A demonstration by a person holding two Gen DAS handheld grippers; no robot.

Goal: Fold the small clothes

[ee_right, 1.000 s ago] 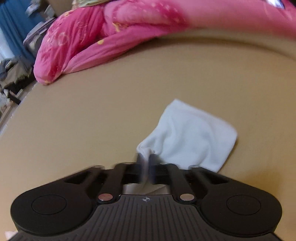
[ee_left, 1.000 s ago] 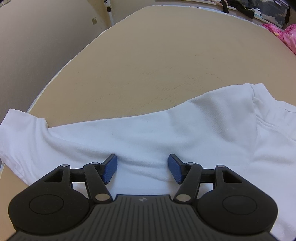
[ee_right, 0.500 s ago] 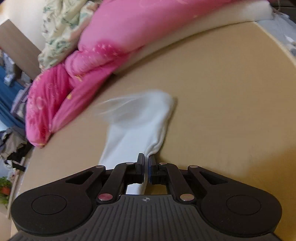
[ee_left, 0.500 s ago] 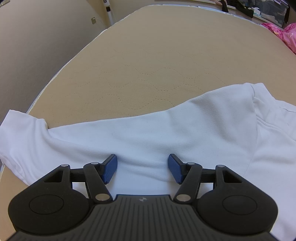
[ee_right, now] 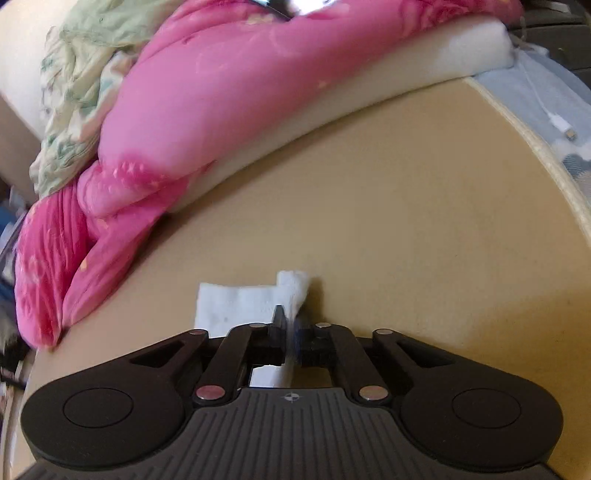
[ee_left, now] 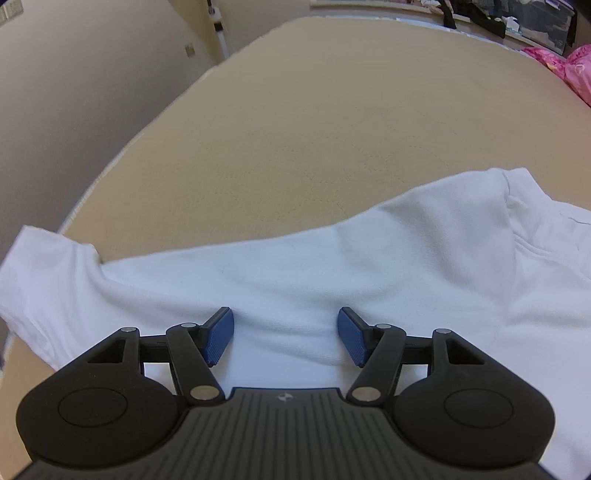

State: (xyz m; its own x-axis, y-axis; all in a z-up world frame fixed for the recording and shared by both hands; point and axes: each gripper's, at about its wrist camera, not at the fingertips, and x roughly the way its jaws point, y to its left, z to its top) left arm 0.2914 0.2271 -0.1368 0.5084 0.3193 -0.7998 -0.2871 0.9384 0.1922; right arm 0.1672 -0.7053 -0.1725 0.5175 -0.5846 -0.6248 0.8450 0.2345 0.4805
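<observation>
Matt white knit shirt; tan quilted cloth mattress; glossy pink quilt

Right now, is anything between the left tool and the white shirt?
Nothing visible. The left tool hangs open directly over the white shirt, with only bare fabric between its blue fingers. The tan bed cover beyond is bare too.

Tan quilted mattress fills most of the left wrist view, faint stitched pattern on it. Beige wall far left, with a small wall plate. Dark clutter along the far right edge. In the right wrist view: pink quilt bunched at the far left, pale green floral cloth behind it, white foam pad under the quilt, white cable with plug far right on light blue fabric.
</observation>
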